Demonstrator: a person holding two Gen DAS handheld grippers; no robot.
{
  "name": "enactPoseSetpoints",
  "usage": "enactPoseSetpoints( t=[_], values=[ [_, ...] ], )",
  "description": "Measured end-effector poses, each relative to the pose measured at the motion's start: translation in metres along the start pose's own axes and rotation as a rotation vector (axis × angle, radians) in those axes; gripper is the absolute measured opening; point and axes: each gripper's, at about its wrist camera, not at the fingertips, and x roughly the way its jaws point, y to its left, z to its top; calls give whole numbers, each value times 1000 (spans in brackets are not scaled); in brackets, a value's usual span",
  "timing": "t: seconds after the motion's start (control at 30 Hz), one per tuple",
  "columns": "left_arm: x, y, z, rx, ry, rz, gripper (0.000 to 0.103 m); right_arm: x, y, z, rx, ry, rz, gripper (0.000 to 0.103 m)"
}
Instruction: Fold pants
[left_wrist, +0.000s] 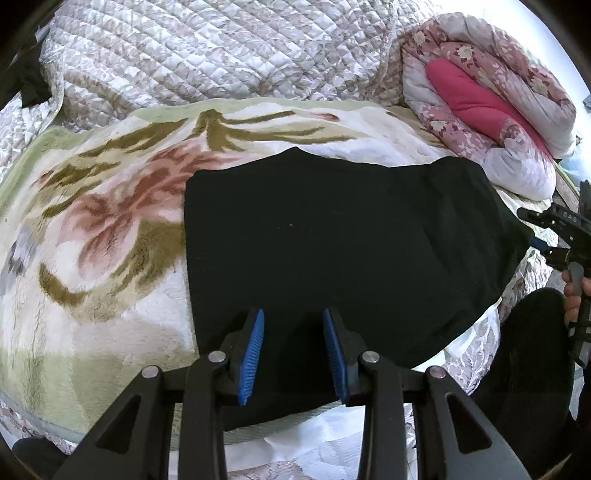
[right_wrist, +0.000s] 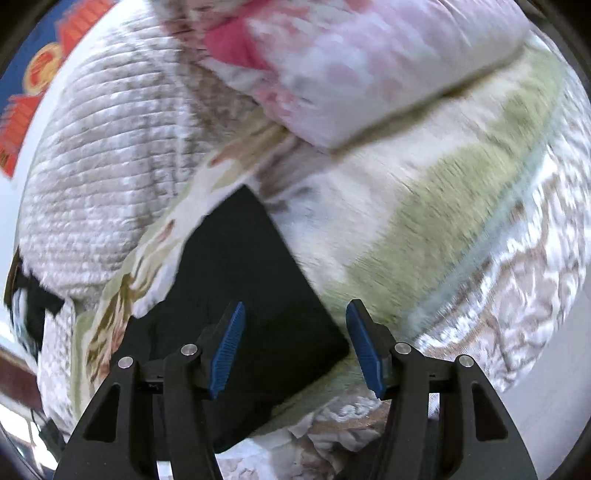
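Bedding fills both views: a bed under a quilted cover, with a plush floral blanket spread over its near part as the working ground. Nearest in the left wrist view, the left gripper hangs over the near edge of the bed, its jaws partly open with nothing pinched; only the black cloth lies beneath them. That cloth is the pants, already folded into a broad dark block on the blanket, long axis running across the bed from left to right, near edge directly under the left jaws.

At the right end of the block, the right gripper sits just off the cloth, a hand on its handle. Its own view is smeared by motion, but the jaws stand wide and empty (the right-end corner of the pants lies below and to the left of them).

So the next fold likely turns on that long axis: each gripper is beside one end, the left closer to the cloth.

Farther back, toward the far right corner of the bed, a rolled pink floral duvet rests clear of the pants.
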Motion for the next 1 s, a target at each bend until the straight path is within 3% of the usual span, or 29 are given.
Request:
enactPoseSetpoints(
  t=[0.1,0.33,0.4,0.53,0.63,0.77,0.8,0.83,1.0],
  values=[
    [0,0,0,-3,0,-1,36,7,-3,-5,35,60,11,59],
    [1,-1,-1,1,2,-8,36,2,3,-14,90,103,11,62],
    [1,-1,-1,-3,1,-9,36,1,3,-16,95,95,23,62],
    [1,0,-1,-4,2,-10,36,-9,1,-12,126,7,139,61],
    [1,0,-1,-9,2,-11,36,7,-1,-8,131,39,115,61],
    [1,0,-1,-12,3,-13,36,14,5,-6,92,38,76,49],
    [1,0,-1,-14,3,-14,36,11,7,-5,82,27,87,32],
    [1,2,0,-17,3,-13,36,6,10,-4,69,11,95,27],
    [-3,11,0,-42,-5,-5,36,-14,42,1,-31,-29,161,21]
  ],
)
